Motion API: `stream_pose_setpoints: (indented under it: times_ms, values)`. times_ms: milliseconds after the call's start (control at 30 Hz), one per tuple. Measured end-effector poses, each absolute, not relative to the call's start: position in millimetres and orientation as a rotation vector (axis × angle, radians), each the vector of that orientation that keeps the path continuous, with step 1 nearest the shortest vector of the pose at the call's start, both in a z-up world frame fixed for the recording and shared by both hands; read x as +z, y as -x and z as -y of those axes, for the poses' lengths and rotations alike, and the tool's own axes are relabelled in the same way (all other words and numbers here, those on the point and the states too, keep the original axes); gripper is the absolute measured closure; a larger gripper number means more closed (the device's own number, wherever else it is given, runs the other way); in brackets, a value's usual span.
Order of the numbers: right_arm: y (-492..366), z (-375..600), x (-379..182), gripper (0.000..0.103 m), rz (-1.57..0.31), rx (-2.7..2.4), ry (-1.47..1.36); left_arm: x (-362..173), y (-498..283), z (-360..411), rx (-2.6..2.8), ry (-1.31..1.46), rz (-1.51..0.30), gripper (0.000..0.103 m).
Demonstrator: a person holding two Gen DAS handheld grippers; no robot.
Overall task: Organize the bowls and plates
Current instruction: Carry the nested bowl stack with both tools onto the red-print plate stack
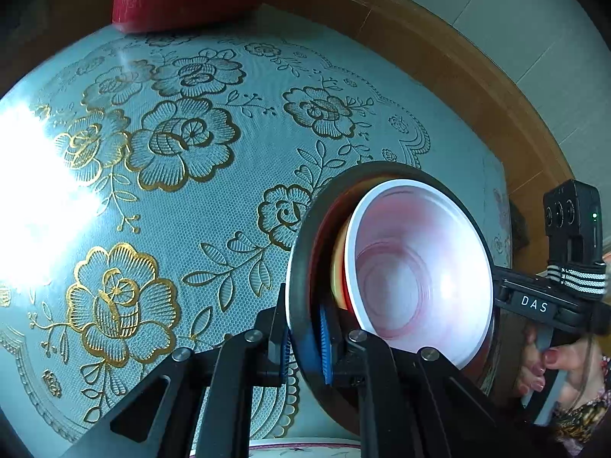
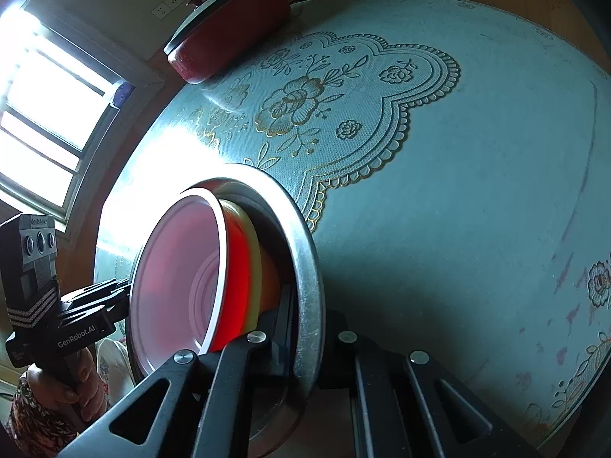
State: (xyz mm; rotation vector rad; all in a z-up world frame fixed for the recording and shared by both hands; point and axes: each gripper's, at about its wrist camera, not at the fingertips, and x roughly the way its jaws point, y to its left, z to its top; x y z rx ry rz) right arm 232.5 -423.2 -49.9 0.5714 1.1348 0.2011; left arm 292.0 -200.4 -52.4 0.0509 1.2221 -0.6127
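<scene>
Two tools clamp opp. rims of metal bowl, bowls nested inside.

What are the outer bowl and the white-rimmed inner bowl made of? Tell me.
Outer bowl: probably metal, brushed silvery finish, fine scratches on its rim. White-rimmed inner bowl: likely thin plastic, glossy, with red showing through its wall.
</scene>
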Motion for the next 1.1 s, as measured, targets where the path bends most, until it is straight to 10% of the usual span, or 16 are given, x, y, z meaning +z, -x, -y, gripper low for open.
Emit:
stream_pose_setpoints:
  times_ms: [1100]
  values:
    - [-190, 395, 11, 0.097, -1.057, 0.258, -0.549, 26, -229, 167, -0.55, 0.05, -1.082, 0.094]
